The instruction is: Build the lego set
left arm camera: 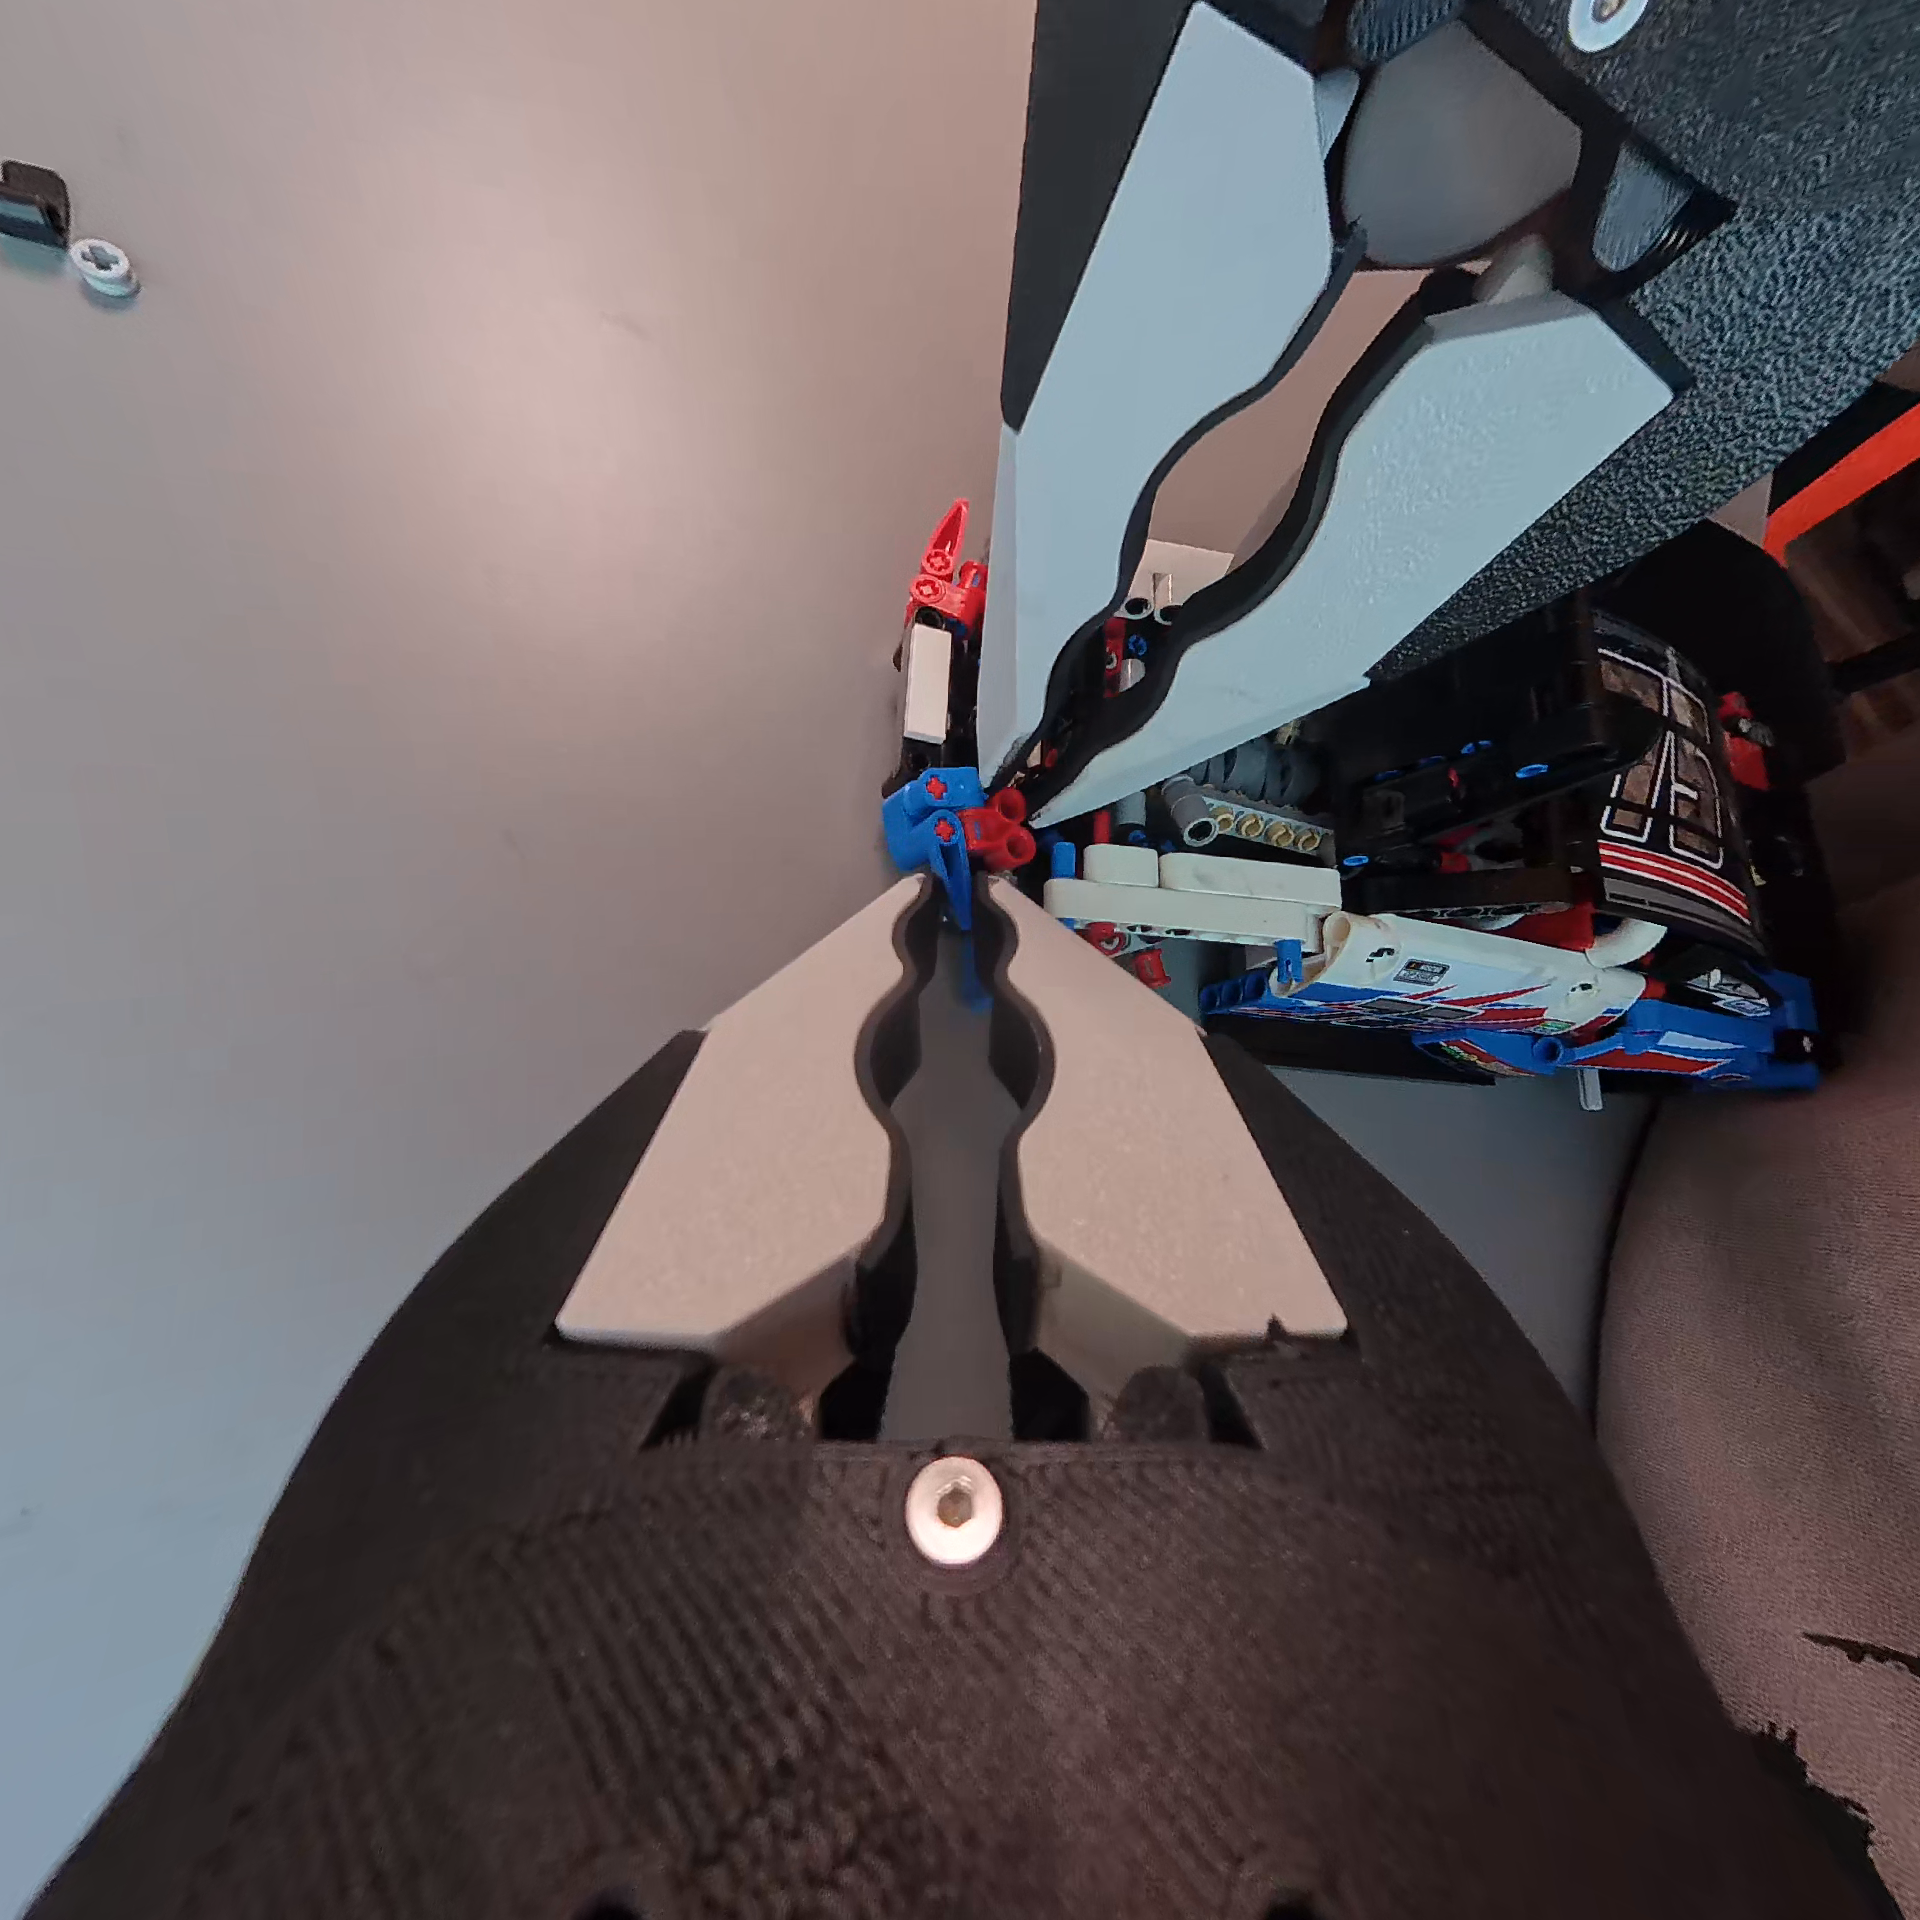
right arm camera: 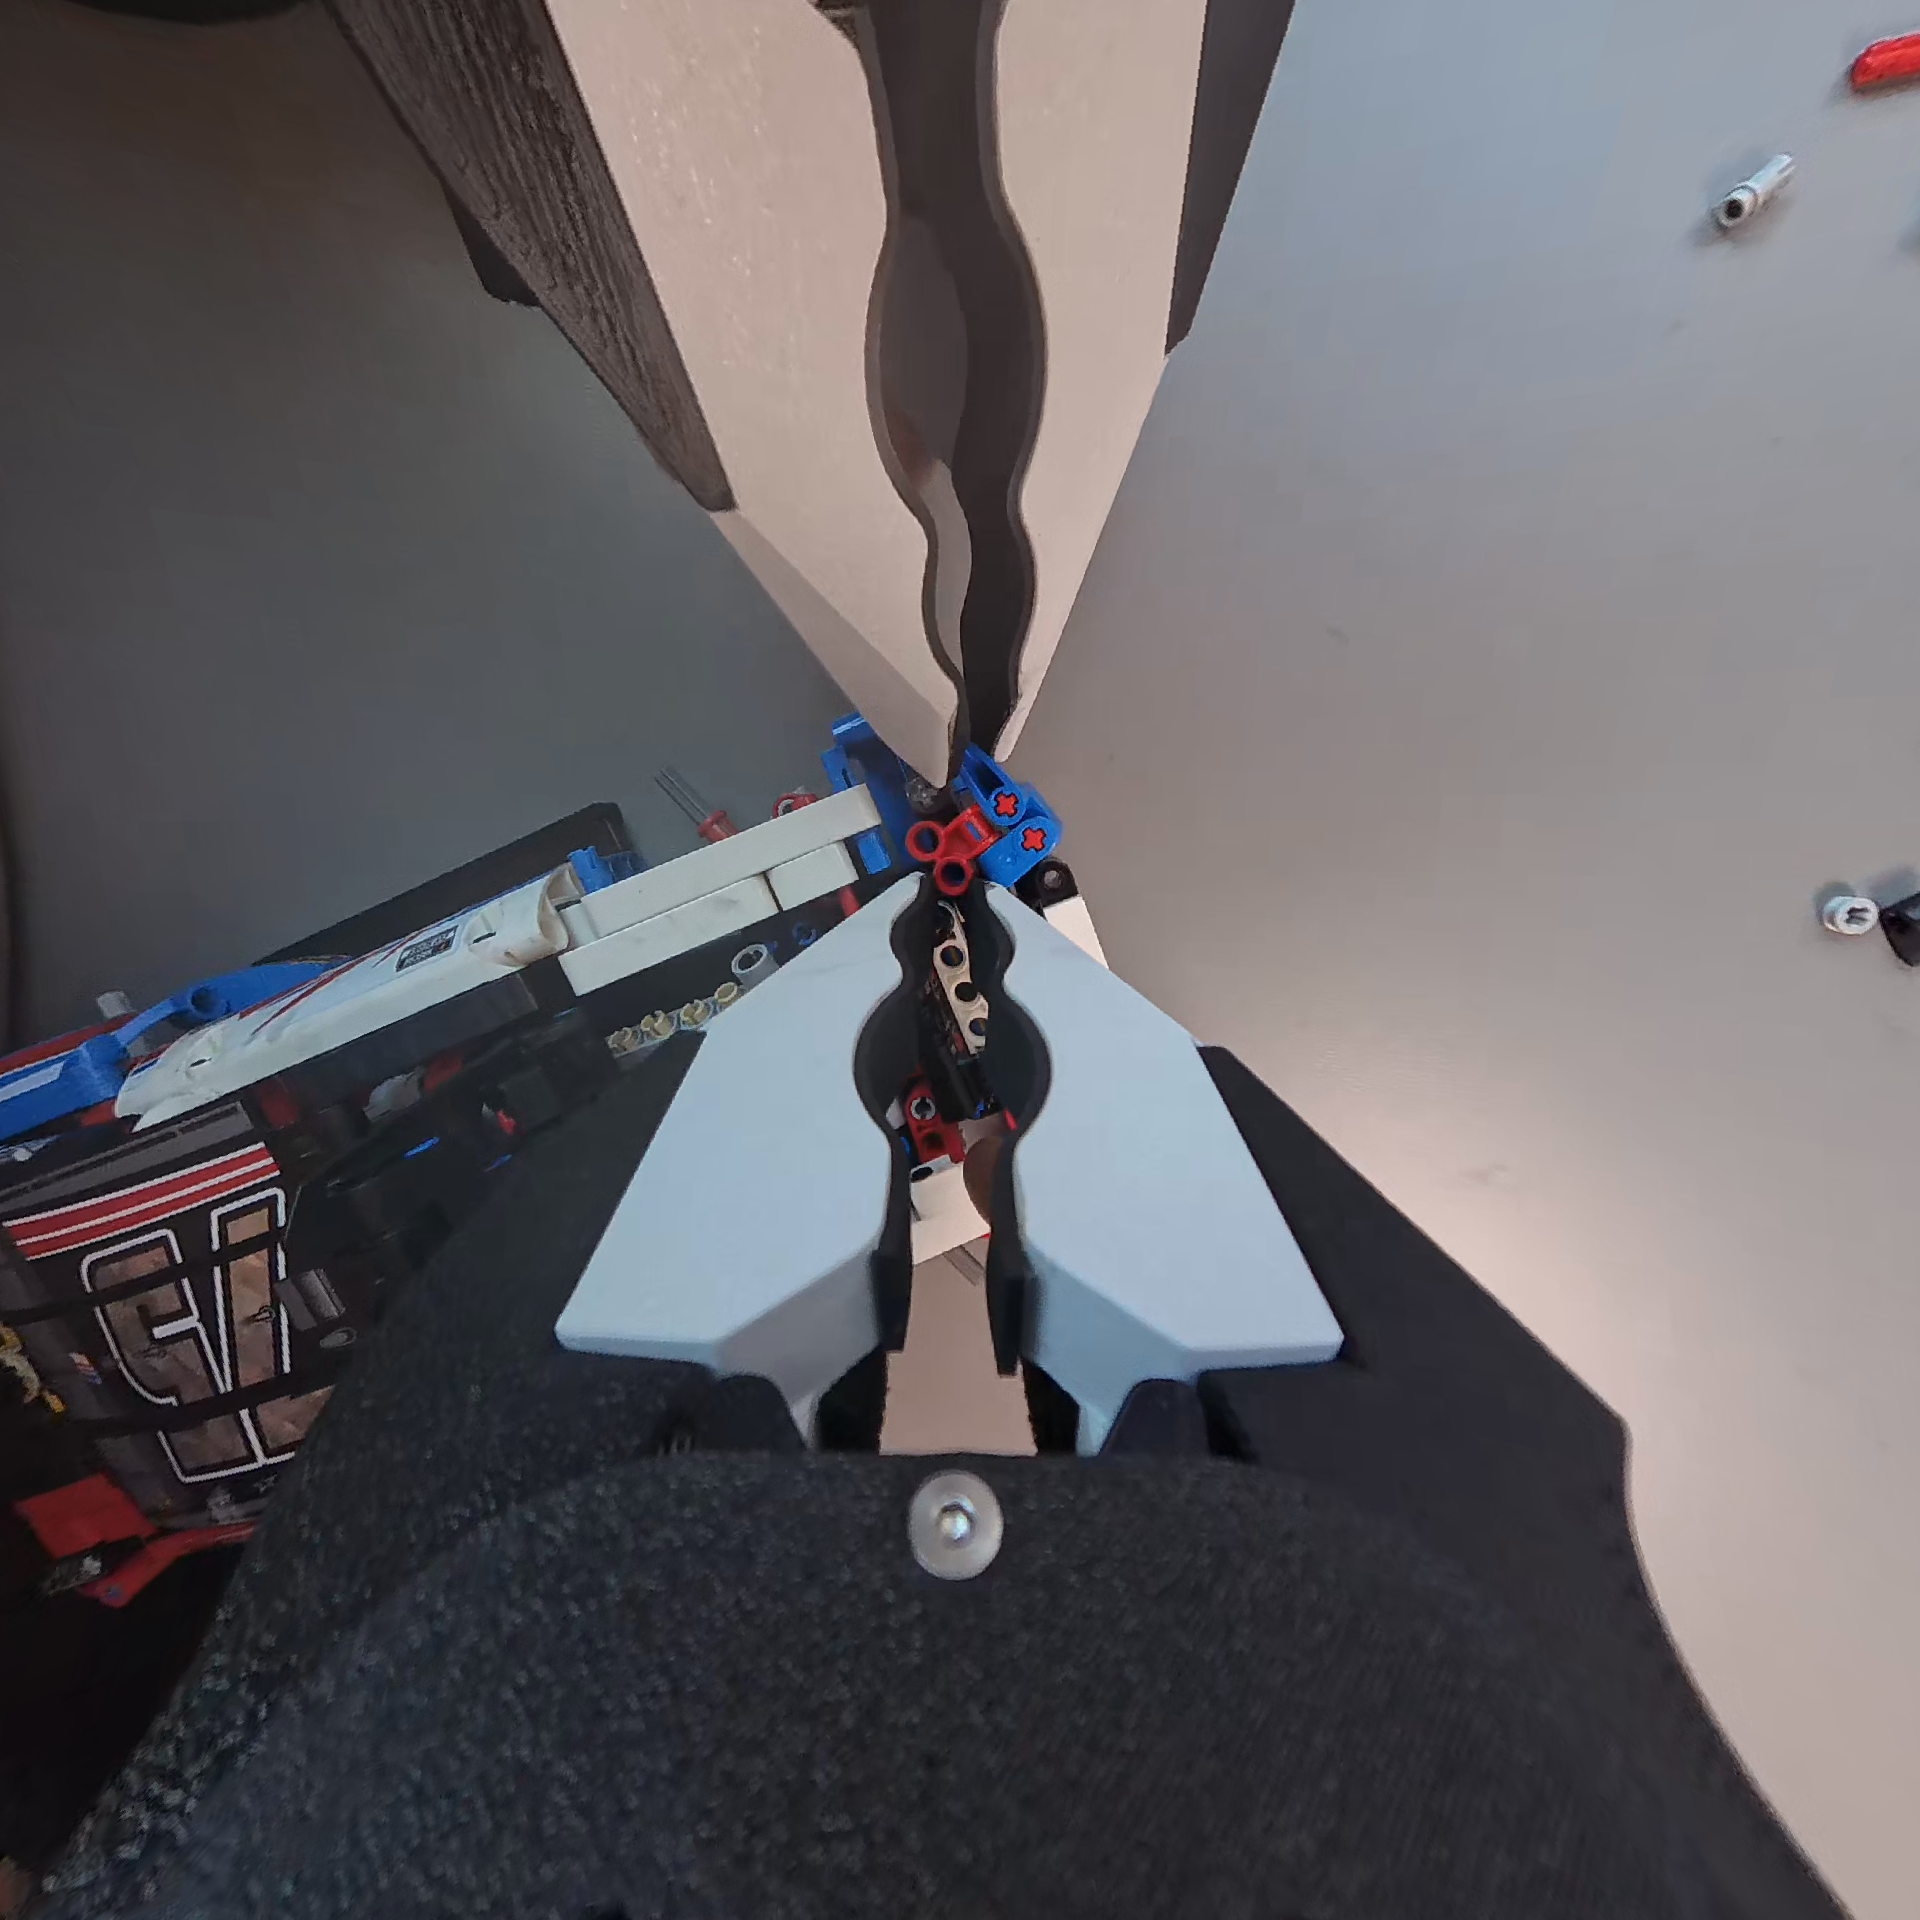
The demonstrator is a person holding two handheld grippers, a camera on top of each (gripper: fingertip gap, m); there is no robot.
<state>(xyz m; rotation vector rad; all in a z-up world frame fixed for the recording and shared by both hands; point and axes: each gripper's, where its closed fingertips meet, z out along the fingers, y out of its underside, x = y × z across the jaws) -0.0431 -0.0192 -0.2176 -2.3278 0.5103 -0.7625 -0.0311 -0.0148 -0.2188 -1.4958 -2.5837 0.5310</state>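
A partly built lego car [left arm camera: 1455, 894], black, white, blue and red, lies on its side at the table's edge; it also shows in the right wrist view [right arm camera: 395, 1039]. At its front end sit a blue connector piece [left arm camera: 925, 821] with red axle ends and a small red connector [left arm camera: 1003, 831]. My left gripper [left arm camera: 956, 894] is shut on a thin blue part of the blue piece. My right gripper [right arm camera: 951, 883] is shut on the red connector [right arm camera: 945, 847], right beside the blue piece [right arm camera: 1003, 821]. The two grippers meet tip to tip: the right gripper [left arm camera: 1013, 795] comes from above, the left gripper [right arm camera: 971, 764] likewise.
Loose parts lie on the pale table [left arm camera: 468, 623]: a black piece [left arm camera: 36, 203] and a grey bush [left arm camera: 104, 268] at far left. The right wrist view shows a red piece [right arm camera: 1886, 62], a grey pin [right arm camera: 1751, 192], a white bush [right arm camera: 1849, 914]. Brown-grey fabric [left arm camera: 1766, 1351] lies at right. Only a small space, under 4 cm, lies between the two pairs of fingers.
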